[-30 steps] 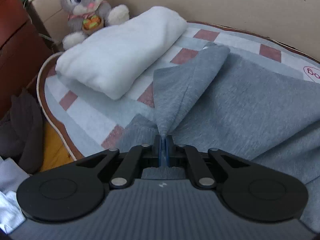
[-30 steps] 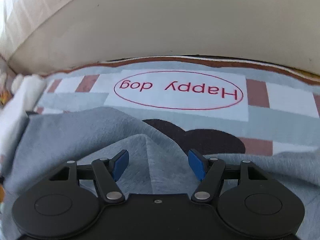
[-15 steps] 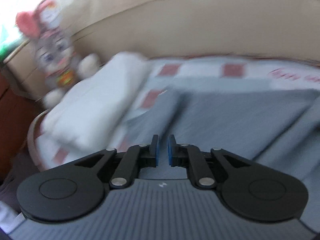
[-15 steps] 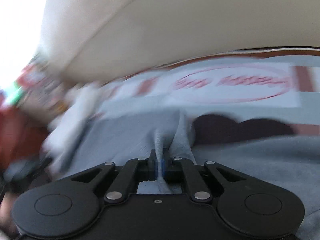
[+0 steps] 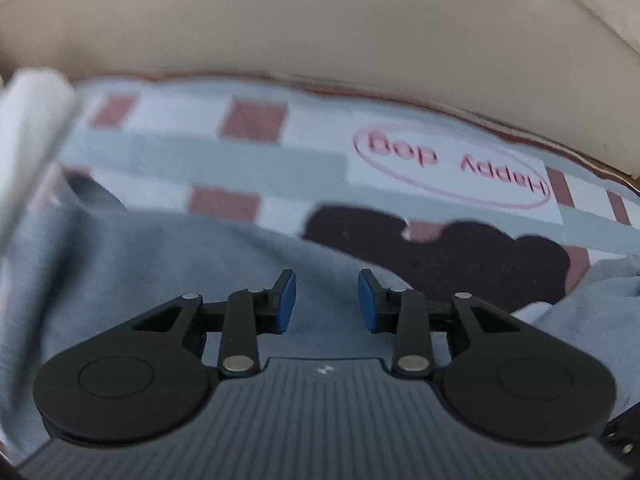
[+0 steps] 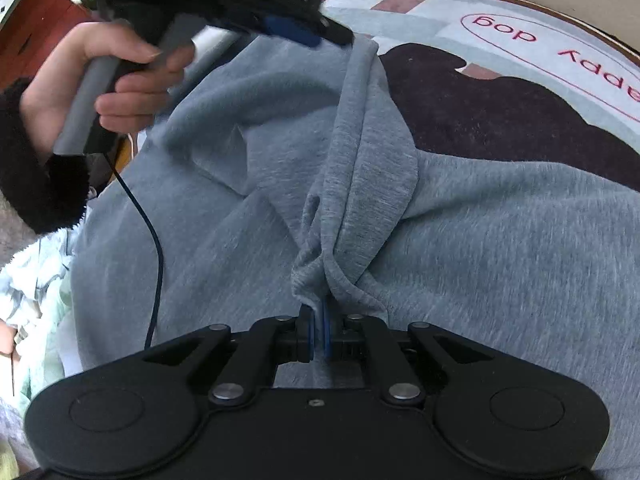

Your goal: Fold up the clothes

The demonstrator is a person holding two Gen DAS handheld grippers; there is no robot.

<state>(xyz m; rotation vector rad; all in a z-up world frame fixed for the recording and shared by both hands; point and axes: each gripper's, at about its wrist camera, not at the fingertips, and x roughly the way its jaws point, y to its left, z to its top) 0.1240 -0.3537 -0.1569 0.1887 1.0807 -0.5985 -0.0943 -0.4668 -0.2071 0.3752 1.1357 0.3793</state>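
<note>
A grey knit garment [image 6: 460, 240] lies spread over a checked mat [image 6: 540, 36] printed "Happy dog". My right gripper [image 6: 318, 334] is shut on a bunched fold of the garment, which rises in a pleat from its pads. My left gripper [image 5: 327, 302] hovers over the grey cloth [image 5: 160, 264] with its jaws opening and nothing between the blue pads. In the right wrist view the left gripper [image 6: 336, 36], held by a hand [image 6: 120, 76] in a black fuzzy sleeve, points at the garment's far edge.
A folded white cloth [image 5: 28, 120] lies at the mat's left end. A beige padded wall [image 5: 320, 20] rises behind the mat. Pale green and white clothes [image 6: 36, 280] are piled at the left, and a red-brown cabinet [image 6: 36, 12] stands beyond them.
The left gripper let go of the grey fold, opened and swung right toward the "Happy dog" print. The right gripper closed on a fold of the garment and turned left.
</note>
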